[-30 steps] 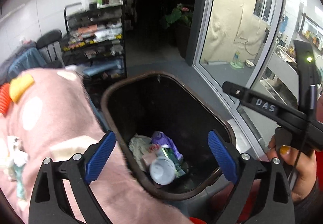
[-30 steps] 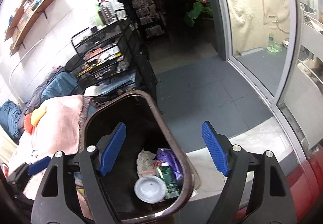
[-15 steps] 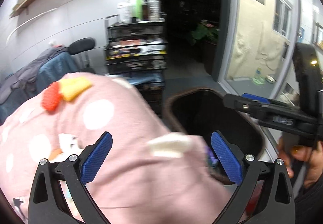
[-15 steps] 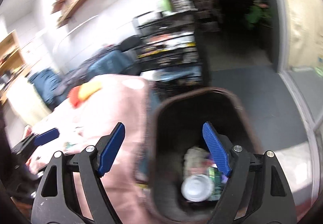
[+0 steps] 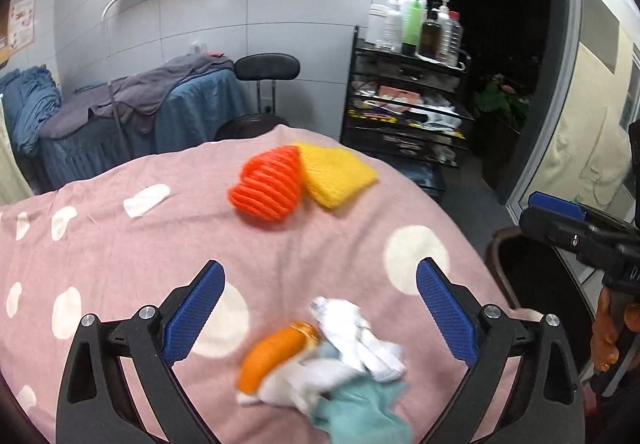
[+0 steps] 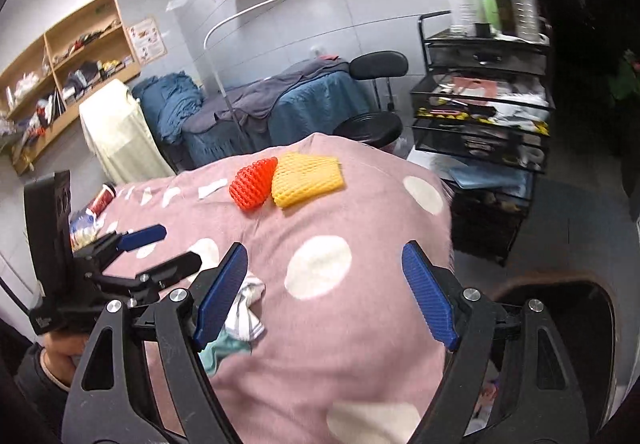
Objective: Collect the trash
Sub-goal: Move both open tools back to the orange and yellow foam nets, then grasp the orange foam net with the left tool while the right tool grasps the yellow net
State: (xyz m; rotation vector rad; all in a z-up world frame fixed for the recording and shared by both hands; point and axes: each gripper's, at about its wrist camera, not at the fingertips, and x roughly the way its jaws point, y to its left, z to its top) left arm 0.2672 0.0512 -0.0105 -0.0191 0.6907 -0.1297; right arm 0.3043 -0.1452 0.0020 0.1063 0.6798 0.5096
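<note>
While both grippers' fingers stand spread and empty, next pickup looms: crumpled white-teal-orange wrapper heap (image 5: 320, 364) at 6 o'clock on pink dotted blanket (image 5: 120, 264); left gripper (image 5: 320, 304) must descend.

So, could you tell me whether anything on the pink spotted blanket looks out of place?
Yes. A heap of crumpled tissue and teal scraps with something orange lies on the pink blanket, between the open jaws of the left gripper. Further back, an orange foam net and a yellow one lie loose. All look like litter, not bedding.
</note>
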